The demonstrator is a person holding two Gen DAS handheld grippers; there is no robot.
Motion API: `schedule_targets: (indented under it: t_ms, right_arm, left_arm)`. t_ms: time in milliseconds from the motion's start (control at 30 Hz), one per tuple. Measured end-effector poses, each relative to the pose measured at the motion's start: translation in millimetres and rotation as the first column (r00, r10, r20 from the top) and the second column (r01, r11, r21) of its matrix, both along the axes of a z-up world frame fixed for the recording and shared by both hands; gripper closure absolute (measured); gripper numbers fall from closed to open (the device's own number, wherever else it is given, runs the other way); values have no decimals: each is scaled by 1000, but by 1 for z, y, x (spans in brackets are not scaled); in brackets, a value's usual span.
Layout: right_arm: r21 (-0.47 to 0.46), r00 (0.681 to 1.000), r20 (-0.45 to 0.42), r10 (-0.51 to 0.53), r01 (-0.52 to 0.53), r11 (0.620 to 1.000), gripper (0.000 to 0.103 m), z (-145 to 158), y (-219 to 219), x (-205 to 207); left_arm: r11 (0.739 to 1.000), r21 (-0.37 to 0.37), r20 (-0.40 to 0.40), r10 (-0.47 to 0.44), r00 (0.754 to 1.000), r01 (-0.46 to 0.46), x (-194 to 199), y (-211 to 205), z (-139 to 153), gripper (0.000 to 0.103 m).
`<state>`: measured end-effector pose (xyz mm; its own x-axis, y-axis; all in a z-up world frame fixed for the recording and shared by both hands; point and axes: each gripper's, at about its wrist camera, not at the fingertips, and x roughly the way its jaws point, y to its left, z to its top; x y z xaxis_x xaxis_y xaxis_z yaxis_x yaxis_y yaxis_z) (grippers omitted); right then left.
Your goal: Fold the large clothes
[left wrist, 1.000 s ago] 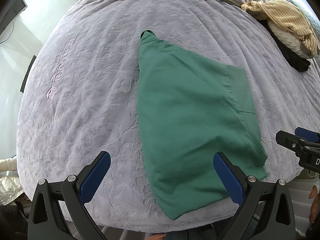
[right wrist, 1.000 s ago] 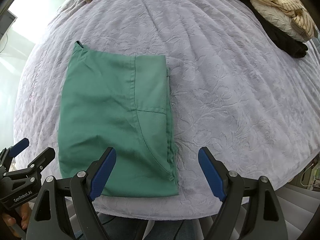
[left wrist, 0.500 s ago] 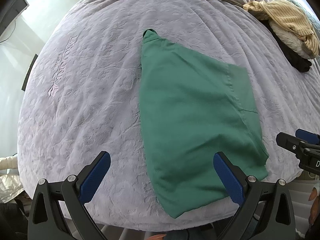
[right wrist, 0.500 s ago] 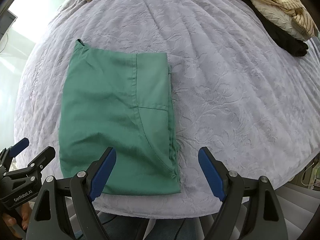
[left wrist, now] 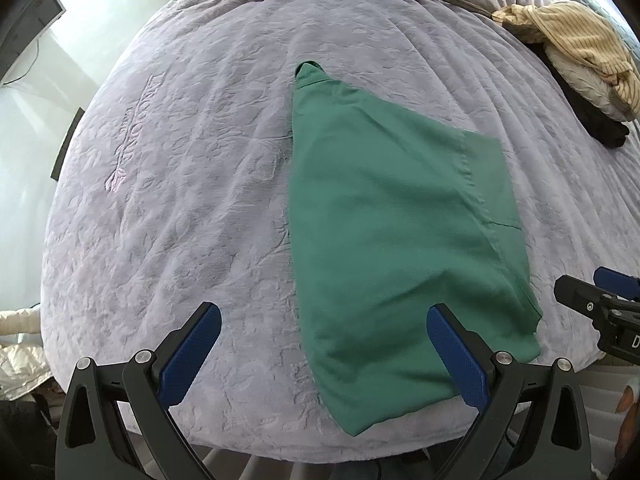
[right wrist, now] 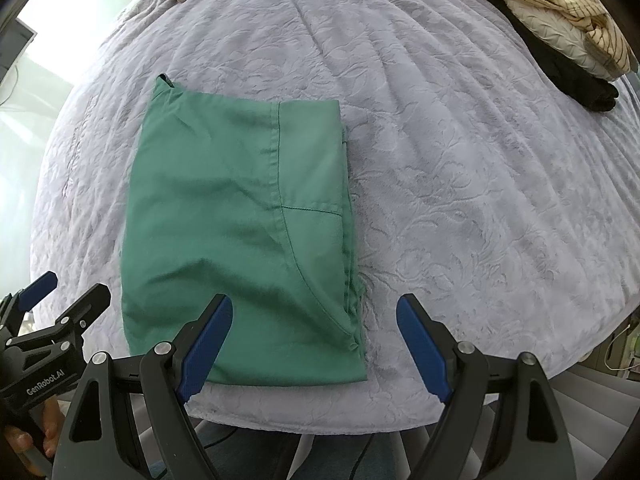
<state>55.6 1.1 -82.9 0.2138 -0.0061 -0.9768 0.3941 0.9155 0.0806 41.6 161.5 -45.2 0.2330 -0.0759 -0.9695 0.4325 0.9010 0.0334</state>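
While the green garment lies folded near the front edge of the bed, the left gripper and right gripper hover released; probably another fold needs its near corners grasped.

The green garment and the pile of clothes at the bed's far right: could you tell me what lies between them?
Only bare lavender bedspread separates the green garment from the pile, clearest in the right wrist view.
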Motion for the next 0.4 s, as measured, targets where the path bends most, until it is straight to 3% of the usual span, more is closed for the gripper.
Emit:
schedule_targets:
  t_ms: [400]
  right_arm:
    - [2,1000,-1,-1,1,1000,17,-1,3,-2]
  left_arm:
    - [1000,-10,-5,-14,1000,14,-3,-2,1,0]
